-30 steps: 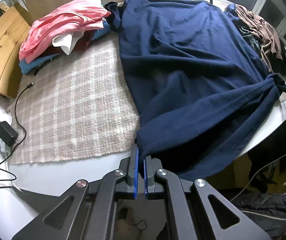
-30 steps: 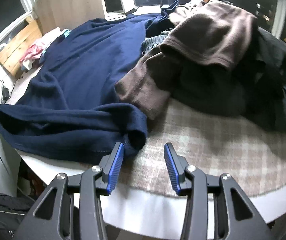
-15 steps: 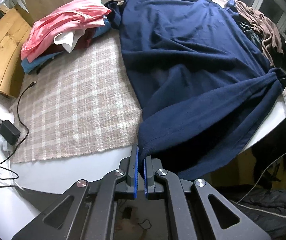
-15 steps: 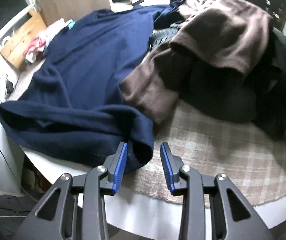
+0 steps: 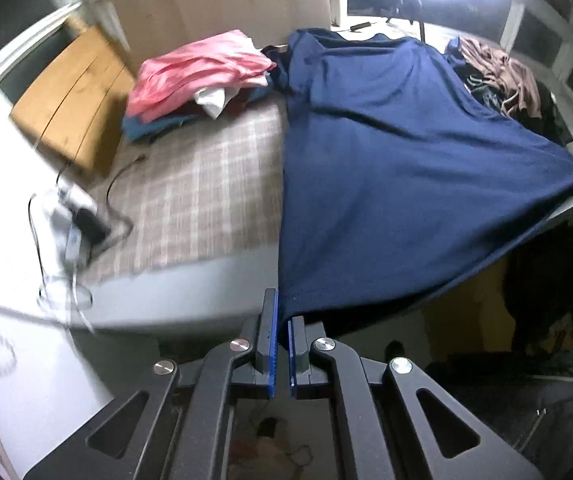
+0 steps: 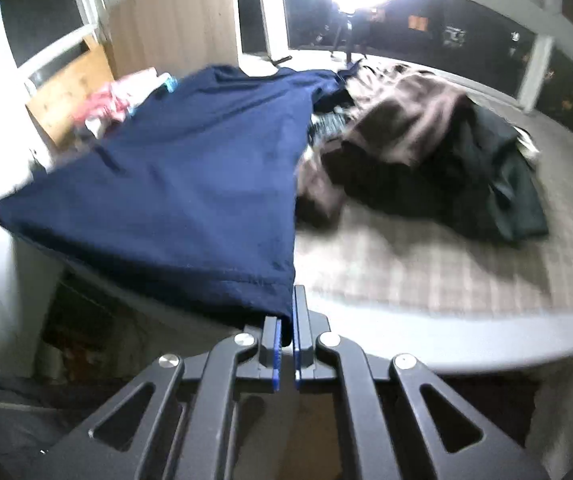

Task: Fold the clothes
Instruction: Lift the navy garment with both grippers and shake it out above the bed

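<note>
A white worktop [image 5: 190, 292] carries a plaid cloth [image 5: 206, 196]. Over it a navy shirt [image 5: 386, 184] stretches taut, hem lifted off the edge. The left claw [image 5: 282, 336] is clenched on one hem corner; the right claw [image 6: 285, 332], whose jaws have just been closing, grips the other. A brown garment pile [image 6: 414, 128] lies beside it.

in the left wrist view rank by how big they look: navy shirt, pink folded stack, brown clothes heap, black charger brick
1. navy shirt, by far the largest
2. pink folded stack
3. brown clothes heap, though it lies farther back and is partly hidden by the shirt, so its rank is unsure
4. black charger brick, smallest and blurred
</note>
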Action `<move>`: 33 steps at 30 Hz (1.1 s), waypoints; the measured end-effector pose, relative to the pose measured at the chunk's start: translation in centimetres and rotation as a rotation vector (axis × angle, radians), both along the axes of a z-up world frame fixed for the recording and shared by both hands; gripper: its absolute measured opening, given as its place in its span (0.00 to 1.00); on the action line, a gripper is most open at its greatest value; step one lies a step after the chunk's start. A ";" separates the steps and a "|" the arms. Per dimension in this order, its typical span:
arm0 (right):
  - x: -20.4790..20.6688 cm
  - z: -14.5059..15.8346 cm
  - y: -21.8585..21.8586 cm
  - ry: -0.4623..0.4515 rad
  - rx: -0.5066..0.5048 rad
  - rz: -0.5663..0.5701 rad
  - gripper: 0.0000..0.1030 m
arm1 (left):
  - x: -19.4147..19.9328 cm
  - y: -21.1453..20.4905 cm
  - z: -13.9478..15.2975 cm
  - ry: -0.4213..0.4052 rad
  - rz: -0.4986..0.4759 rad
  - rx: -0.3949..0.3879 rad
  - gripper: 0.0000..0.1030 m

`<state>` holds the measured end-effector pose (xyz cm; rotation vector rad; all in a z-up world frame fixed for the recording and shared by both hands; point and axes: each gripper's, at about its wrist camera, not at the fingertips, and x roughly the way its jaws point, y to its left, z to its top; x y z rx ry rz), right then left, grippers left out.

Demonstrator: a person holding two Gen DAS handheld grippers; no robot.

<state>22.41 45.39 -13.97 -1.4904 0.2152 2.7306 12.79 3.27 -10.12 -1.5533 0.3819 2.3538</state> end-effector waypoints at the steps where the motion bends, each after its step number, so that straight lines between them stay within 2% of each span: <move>1: 0.3 -1.3 -0.5 -0.023 -0.005 -0.017 0.04 | 0.3 -0.2 -1.4 -0.024 -0.005 0.000 0.03; 5: -0.2 -6.8 -1.9 -0.134 0.014 -0.063 0.04 | -1.0 -0.4 -6.8 -0.106 -0.034 -0.021 0.03; 8: -1.4 -8.3 -2.0 -0.189 0.012 -0.088 0.04 | -2.4 -0.5 -9.2 -0.144 -0.060 -0.044 0.03; 11: -2.2 -3.8 -2.7 -0.088 0.060 -0.080 0.04 | -3.4 -0.8 -7.7 -0.110 -0.083 -0.031 0.03; 14: -2.5 0.6 -2.8 0.027 0.105 -0.096 0.04 | -3.9 -1.0 -3.2 0.020 -0.079 -0.008 0.03; 15: -2.3 1.0 -2.5 0.045 0.112 -0.119 0.04 | -3.8 -1.2 -2.8 0.026 -0.077 0.010 0.03; 16: -1.8 0.9 -2.2 0.047 0.115 -0.148 0.04 | -3.6 -1.5 -2.7 0.022 -0.075 0.028 0.03; 17: -1.2 -0.2 -1.7 0.023 0.090 -0.179 0.04 | -3.1 -1.6 -4.1 -0.036 -0.082 0.043 0.03; 19: -0.2 -4.3 -0.9 -0.089 0.025 -0.222 0.04 | -2.0 -1.0 -7.4 -0.140 -0.134 0.027 0.03; 22: 0.6 -7.1 -0.2 -0.152 -0.019 -0.271 0.04 | -1.2 0.1 -9.9 -0.198 -0.165 0.028 0.03; 23: 0.9 -8.0 0.0 -0.172 -0.033 -0.288 0.04 | -1.3 0.7 -10.0 -0.198 -0.181 0.023 0.03; 25: 1.0 -6.3 0.4 -0.133 -0.027 -0.300 0.04 | -1.7 1.7 -9.2 -0.169 -0.219 -0.001 0.03; 28: 0.8 -2.3 1.1 -0.040 -0.005 -0.310 0.04 | -2.7 1.6 -4.6 -0.050 -0.229 -0.003 0.03; 30: 1.0 -3.1 1.3 -0.058 -0.013 -0.328 0.04 | -2.5 1.4 -2.4 0.011 -0.235 0.008 0.03; 32: 1.4 -4.8 1.6 -0.098 -0.027 -0.350 0.04 | -1.8 1.2 -4.1 -0.057 -0.240 0.072 0.03; 33: 1.6 -5.7 1.7 -0.118 -0.035 -0.361 0.04 | -1.5 1.2 -5.7 -0.097 -0.242 0.067 0.03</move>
